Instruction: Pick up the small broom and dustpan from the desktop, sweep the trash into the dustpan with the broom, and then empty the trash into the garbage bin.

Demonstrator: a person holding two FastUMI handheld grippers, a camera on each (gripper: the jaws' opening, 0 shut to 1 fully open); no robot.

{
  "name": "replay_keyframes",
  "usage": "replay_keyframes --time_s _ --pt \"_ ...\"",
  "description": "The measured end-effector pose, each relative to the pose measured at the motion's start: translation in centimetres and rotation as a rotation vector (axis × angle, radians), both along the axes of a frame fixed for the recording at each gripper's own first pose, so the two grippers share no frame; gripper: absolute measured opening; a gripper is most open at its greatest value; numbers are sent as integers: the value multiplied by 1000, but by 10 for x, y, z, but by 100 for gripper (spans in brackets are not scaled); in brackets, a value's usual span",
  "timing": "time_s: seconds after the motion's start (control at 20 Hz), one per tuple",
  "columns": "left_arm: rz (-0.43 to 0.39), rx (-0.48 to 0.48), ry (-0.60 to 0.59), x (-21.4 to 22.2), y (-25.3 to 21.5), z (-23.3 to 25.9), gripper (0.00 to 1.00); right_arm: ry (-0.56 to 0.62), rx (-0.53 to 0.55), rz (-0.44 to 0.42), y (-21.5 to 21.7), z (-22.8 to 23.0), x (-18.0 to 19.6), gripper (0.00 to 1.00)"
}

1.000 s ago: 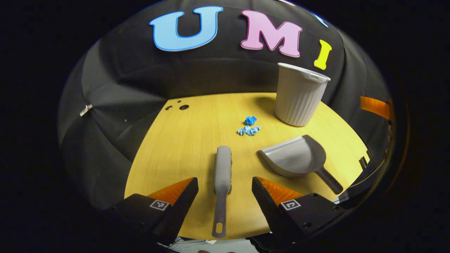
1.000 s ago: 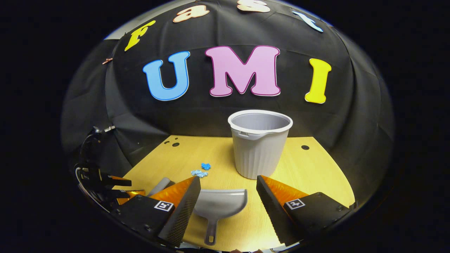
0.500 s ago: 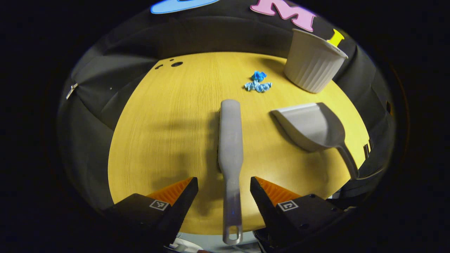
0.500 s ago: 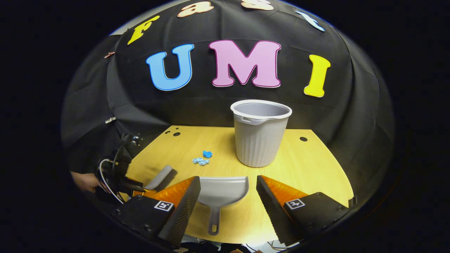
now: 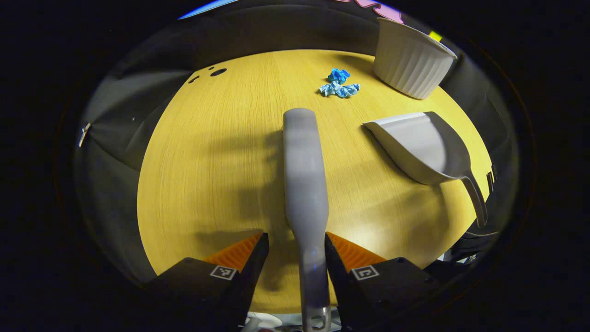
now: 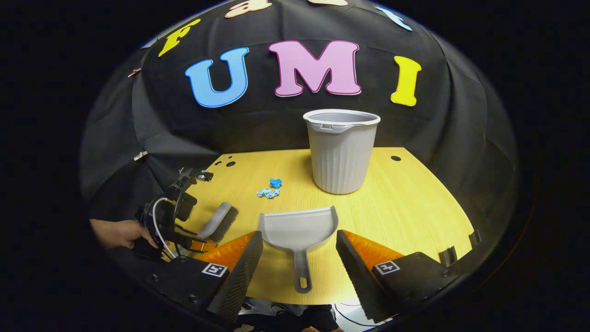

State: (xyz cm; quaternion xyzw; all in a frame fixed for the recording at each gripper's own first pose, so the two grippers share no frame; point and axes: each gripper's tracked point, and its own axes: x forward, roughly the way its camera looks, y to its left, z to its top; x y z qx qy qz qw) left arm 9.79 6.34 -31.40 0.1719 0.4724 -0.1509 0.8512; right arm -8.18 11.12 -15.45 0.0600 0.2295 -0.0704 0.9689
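A grey broom [image 5: 302,157] lies lengthwise on the yellow wooden table [image 5: 207,161]. Its handle runs back between the fingers of my left gripper [image 5: 295,237], which is open; the right finger is close against the handle and a gap shows on the left. Blue crumpled trash [image 5: 339,85] lies beyond the broom head. The grey dustpan [image 6: 297,226] rests flat, its handle pointing back between the fingers of my open right gripper [image 6: 299,236]. The ribbed grey bin [image 6: 341,152] stands upright behind it. In the right gripper view, the broom [image 6: 221,221] and left gripper [image 6: 196,242] sit at the left.
A hand [image 6: 120,233] holds the left gripper at the table's left front edge. Small holes [image 5: 217,72] mark the table's far left corner, and another hole [image 6: 395,158] lies right of the bin. The dustpan [image 5: 424,143] sits right of the broom, the bin [image 5: 410,60] behind.
The left gripper moved forward and down over the broom handle, and its jaws narrowed. The right gripper came closer to the dustpan, whose handle now lies between its fingers.
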Motion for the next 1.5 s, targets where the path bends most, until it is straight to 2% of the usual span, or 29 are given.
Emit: replay_keyframes --time_s 0.1,0.25,0.3,0.5,0.55,0.6,0.65,0.85,0.95,1.05,1.15,1.35,1.45,1.5 --pt "-1 -4 31 -2 -4 -5 67 8 13 -8 2 -3 -1 99" --pt "1 -8 7 4 -10 -2 52 57 22 -17 1 -19 4 99" --pt "3 -6 2 4 -10 -3 31 75 37 -13 3 -23 6 99" --pt "11 -41 -16 0 -10 -1 31 176 94 11 13 -48 16 99" --pt "22 -61 -13 -3 -10 -1 27 198 106 18 15 -54 20 99" --pt "38 -78 -13 -5 -8 2 29 222 114 21 16 -60 22 99" --pt "51 -93 -23 -5 -6 6 23 246 116 24 15 -67 23 99" --pt "70 -98 -78 -6 5 29 25 324 130 36 10 -93 32 99" --pt "86 -116 -94 -9 6 41 22 382 129 32 4 -111 34 99" --pt "97 -131 -109 -12 7 50 25 442 139 21 -1 -130 36 99" --pt "111 -129 -122 -13 10 59 22 490 159 16 -4 -145 38 99" --pt "136 -107 -138 -11 14 63 29 543 163 6 -2 -169 45 99" --pt "155 -86 -148 -10 19 60 25 568 184 17 7 -177 49 99" --pt "166 -88 -144 -11 17 59 29 574 183 27 10 -179 51 99"
